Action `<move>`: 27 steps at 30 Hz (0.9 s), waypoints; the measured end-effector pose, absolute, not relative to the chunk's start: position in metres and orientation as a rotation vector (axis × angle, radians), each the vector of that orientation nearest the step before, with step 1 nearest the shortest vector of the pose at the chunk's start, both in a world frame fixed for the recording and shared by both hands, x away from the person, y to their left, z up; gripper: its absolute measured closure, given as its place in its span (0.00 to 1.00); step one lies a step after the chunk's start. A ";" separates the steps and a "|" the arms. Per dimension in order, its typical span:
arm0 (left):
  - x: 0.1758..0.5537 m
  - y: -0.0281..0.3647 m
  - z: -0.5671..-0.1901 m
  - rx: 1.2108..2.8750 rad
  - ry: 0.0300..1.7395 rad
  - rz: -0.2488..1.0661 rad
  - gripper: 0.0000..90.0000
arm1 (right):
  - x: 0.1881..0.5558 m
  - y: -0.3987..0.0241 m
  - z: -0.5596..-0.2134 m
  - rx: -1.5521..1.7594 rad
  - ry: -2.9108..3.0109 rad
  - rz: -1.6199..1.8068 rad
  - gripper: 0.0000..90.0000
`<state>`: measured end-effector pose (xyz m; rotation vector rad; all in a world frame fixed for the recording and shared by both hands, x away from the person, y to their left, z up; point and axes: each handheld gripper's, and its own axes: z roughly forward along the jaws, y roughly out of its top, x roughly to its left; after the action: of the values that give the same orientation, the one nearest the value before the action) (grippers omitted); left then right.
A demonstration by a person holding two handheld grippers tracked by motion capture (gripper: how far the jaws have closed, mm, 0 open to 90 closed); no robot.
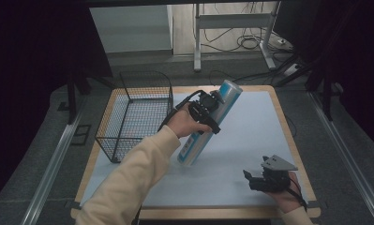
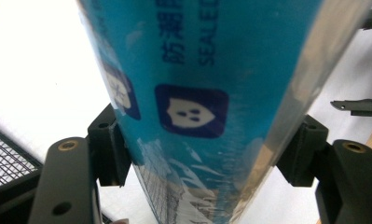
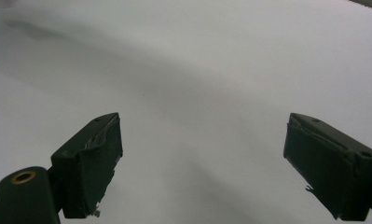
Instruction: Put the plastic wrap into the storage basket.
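A tall blue tube (image 1: 227, 96) with white print leans over the middle of the table, top end toward the far side and lower end down by the white mat (image 1: 250, 136). I cannot tell whether that end touches the mat. My left gripper (image 1: 207, 111) is shut on the tube's upper half. In the left gripper view both black pads (image 2: 110, 149) press its sides, and the tube (image 2: 207, 60) runs up between them. My right gripper (image 1: 251, 180) rests low at the table's front right. Its jaws stand open over bare mat in the right gripper view (image 3: 202, 163).
A black wire basket (image 1: 145, 73) stands on the left part of the table, close to the left of the tube, and a corner of the basket (image 2: 6, 161) appears in the left gripper view. A wooden table edge (image 1: 287, 136) frames the mat. Desk legs and cables lie beyond.
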<state>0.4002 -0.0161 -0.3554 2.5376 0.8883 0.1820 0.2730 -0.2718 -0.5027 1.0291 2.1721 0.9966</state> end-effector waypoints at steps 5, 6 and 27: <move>0.401 -0.016 -0.353 2.542 0.884 0.192 0.35 | 0.273 -0.272 -0.503 1.032 2.168 0.998 0.13; 0.401 -0.016 -0.353 2.543 0.884 0.196 0.35 | 0.273 -0.273 -0.503 1.030 2.168 0.999 0.13; 0.409 -0.001 -0.327 2.501 0.909 0.249 0.35 | 0.273 -0.273 -0.502 1.034 2.166 0.998 0.13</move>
<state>0.4087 -0.0012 -0.3267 2.5008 0.9091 0.2491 0.2735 -0.2730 -0.5021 1.0335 2.1665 0.9979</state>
